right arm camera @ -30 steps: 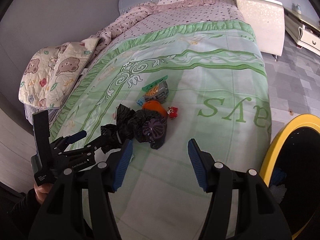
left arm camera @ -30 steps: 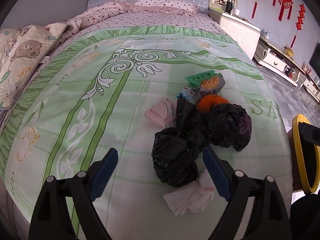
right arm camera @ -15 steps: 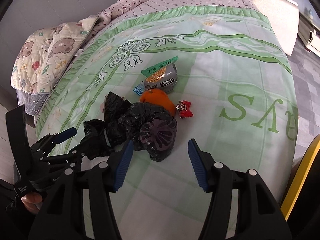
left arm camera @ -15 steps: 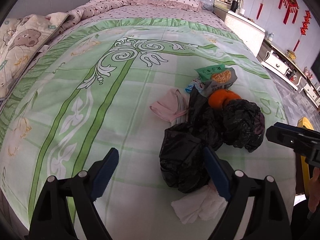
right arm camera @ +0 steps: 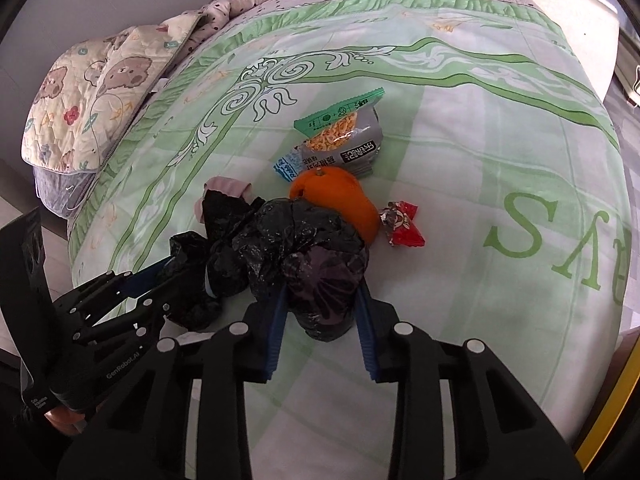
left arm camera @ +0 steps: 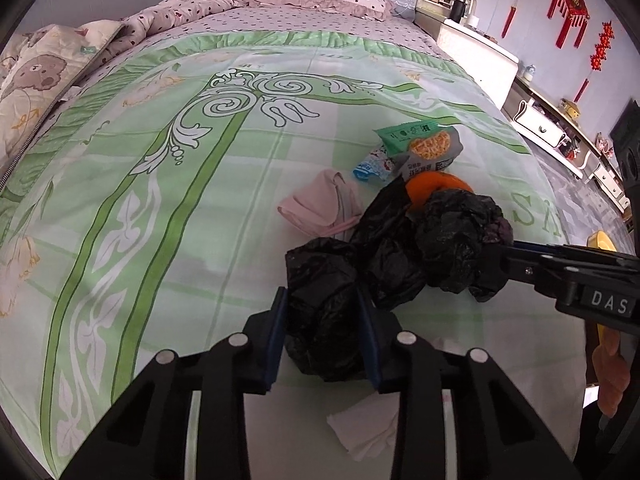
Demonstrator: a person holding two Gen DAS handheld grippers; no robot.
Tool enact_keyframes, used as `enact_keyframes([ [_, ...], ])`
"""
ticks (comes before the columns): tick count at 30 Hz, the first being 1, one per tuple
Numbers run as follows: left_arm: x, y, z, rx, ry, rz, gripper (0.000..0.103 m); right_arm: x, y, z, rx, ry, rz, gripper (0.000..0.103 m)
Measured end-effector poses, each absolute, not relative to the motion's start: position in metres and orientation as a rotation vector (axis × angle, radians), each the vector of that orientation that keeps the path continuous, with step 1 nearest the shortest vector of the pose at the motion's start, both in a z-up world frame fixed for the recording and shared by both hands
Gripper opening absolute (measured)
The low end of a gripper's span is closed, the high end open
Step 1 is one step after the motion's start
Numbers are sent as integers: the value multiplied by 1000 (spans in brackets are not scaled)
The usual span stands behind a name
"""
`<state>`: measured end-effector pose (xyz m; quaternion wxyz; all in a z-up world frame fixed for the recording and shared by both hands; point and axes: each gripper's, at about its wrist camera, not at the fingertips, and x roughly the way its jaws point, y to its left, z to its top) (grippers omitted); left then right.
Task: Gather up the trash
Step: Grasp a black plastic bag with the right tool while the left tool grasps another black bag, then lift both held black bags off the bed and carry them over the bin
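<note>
Both grippers down on the black bag [left arm camera: 400, 248], crumpled in the middle of the green bed [left arm camera: 160, 200]. Left gripper [left arm camera: 322, 316] just squeezed in, pads pressing the near-left lump of it. Right gripper [right arm camera: 320, 308] just closed too, clamped on the near-right lump, where something purple shows through. Orange [right arm camera: 336, 200] touching the bag's far side, snack packet [right arm camera: 340, 136] and blue wrapper [right arm camera: 286, 168] just beyond. Red wrapper [right arm camera: 402, 224] right of the orange. Pink cloth [left arm camera: 320, 208] at the bag's far-left edge, white tissue [left arm camera: 364, 432] near, under the left gripper. Yellow bin [right arm camera: 608, 400] off the bed's right edge.
</note>
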<state>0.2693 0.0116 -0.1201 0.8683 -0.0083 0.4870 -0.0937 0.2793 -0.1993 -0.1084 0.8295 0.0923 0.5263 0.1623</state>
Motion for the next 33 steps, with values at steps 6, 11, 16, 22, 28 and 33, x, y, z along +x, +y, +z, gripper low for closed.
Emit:
enact_keyframes([
  [6, 282, 26, -111, -70, 997, -175, 26, 303, -195, -107, 206, 1084, 313, 27],
  [11, 307, 44, -111, -86, 995, -118, 26, 334, -197, -107, 224, 1060, 277, 27],
  [16, 324, 64, -113, -115, 987, -57, 26, 362, -205, -106, 222, 1033, 220, 27],
  [22, 334, 89, -101, -137, 929, 40, 26, 377, -220, -101, 202, 990, 169, 27],
  [28, 334, 123, -84, -240, 873, 90, 25, 371, -235, -80, 192, 932, 146, 27],
  [33, 330, 138, -71, -285, 824, 100, 25, 356, -249, -61, 207, 899, 140, 27],
])
